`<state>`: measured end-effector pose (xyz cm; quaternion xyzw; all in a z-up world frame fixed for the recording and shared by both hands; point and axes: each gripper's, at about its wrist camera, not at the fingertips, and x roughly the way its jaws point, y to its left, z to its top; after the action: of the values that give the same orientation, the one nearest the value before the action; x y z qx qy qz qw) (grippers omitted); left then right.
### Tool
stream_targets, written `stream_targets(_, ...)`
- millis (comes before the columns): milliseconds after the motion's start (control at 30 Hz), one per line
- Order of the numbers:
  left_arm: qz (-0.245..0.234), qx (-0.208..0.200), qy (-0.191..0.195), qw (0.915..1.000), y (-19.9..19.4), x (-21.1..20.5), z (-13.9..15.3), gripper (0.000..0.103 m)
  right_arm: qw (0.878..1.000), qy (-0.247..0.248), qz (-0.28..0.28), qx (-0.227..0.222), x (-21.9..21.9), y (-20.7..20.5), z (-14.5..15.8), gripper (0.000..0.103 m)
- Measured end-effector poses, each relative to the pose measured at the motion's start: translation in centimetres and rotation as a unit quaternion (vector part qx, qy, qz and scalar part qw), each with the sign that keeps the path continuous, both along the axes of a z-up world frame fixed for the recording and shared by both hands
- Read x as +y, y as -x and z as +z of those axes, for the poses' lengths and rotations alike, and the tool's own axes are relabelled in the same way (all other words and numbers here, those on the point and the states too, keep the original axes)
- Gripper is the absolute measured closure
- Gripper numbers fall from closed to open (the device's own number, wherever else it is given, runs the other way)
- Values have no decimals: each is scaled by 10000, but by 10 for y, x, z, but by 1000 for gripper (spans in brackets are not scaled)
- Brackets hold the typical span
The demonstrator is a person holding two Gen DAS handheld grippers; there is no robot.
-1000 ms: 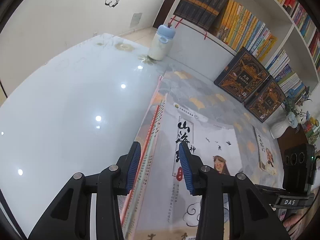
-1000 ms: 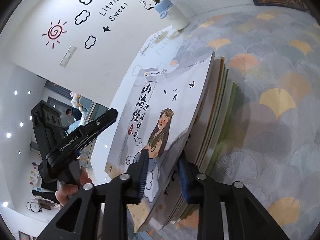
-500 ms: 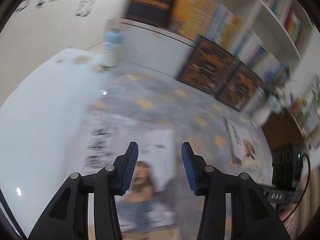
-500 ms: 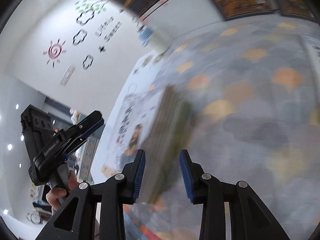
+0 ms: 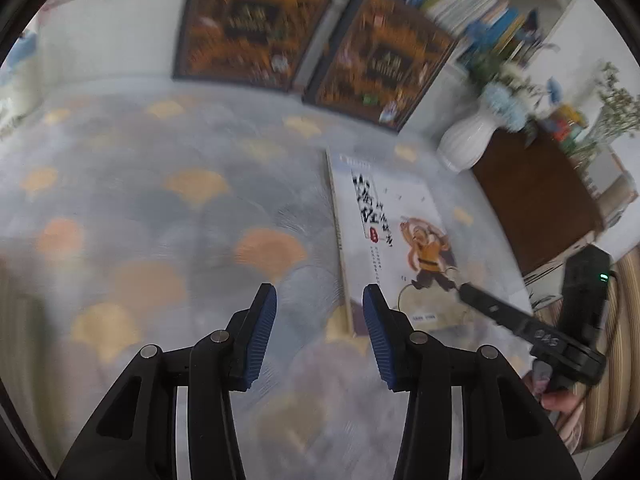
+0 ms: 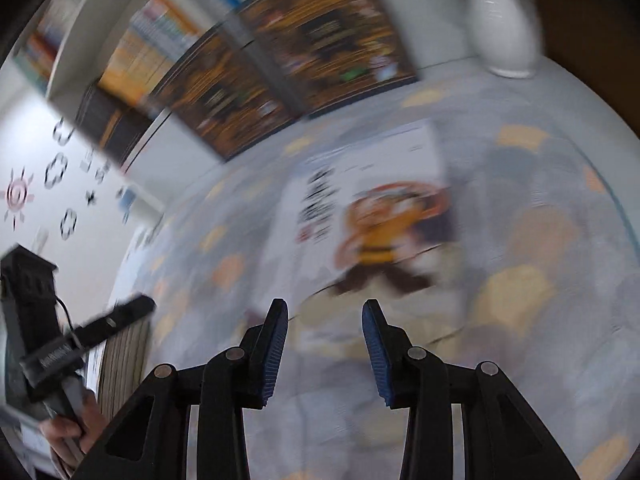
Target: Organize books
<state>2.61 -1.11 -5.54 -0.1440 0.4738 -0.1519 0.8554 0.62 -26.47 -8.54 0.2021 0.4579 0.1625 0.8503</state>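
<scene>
Your left claw (image 5: 319, 332) sits at bottom centre, angled down over the patterned rug (image 5: 160, 208), part open, nothing between the pads. Your right claw (image 6: 325, 344) is pitched down the same way, part open and empty, blue pads (image 6: 276, 348) clear of the book. The book (image 5: 396, 240) lies flat on the rug, right of centre in the left view, just beyond the right claw. Framed boards (image 5: 256, 20) lean at the top; white vase (image 5: 468, 140) upper right.
</scene>
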Motion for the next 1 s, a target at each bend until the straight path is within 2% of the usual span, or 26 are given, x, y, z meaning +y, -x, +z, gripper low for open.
stream_targets(100,-62,178,109,9998,-18,-16,-15,61,9991,50,-419,-81,-29,-10,-14,65)
stream_targets(167,-117,263,151,9995,-29,-27,-24,61,9980,338,-530,75,-36,-16,-23,65)
stream_targets(267,-155,448,229,9986,-42,-41,-40,61,9989,81,-459,-3,-42,-25,-26,64)
stream_targets(300,-84,216,67,9997,-41,-47,-38,61,9991,14,-425,0,-43,-27,-27,64)
stream_targets(400,-241,-49,-657,9975,-36,-72,-35,60,9993,-90,-356,-25,-41,-29,-29,64)
stream_targets(467,-397,-47,-732,9965,-30,-77,-34,60,9996,-33,-282,-48,-39,-27,-28,64)
stream_targets(533,-361,-13,-626,9974,-27,-72,-34,60,9993,-248,-266,10,-42,-21,-31,61)
stream_targets(633,-410,56,-558,9976,-21,-68,-33,60,9992,-266,-299,58,-41,-19,-29,61)
stream_targets(700,-462,76,-656,9967,-13,-68,-32,60,9993,-172,-312,102,-36,-15,-25,59)
stream_targets(833,-446,134,-615,9970,-5,-65,-34,60,9993,286,-219,118,-22,-10,-16,59)
stream_targets(1000,-338,220,-527,9978,12,-46,-33,60,9991,376,38,215,-4,2,-15,59)
